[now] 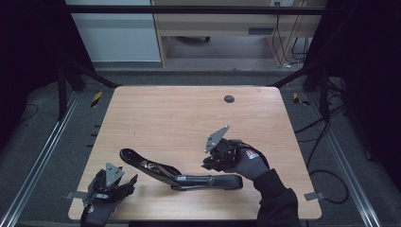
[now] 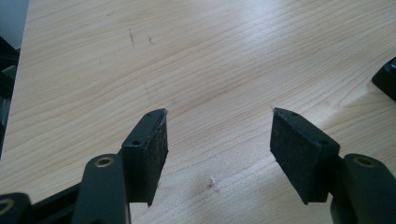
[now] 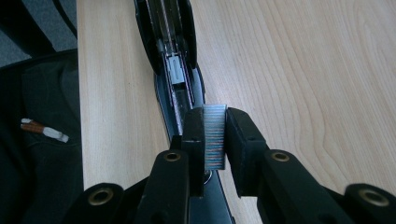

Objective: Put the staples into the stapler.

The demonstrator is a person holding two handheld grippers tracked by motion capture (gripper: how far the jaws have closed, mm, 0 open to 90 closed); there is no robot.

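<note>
The left claw is resting at the near left corner of the worktop, its jaws standing wide with nothing between them. Beside it, the black stapler is lying opened out flat. Over its magazine, the right claw is pinching a strip of staples.

No readable text, labels or numbers; glove logo too blurred.
</note>
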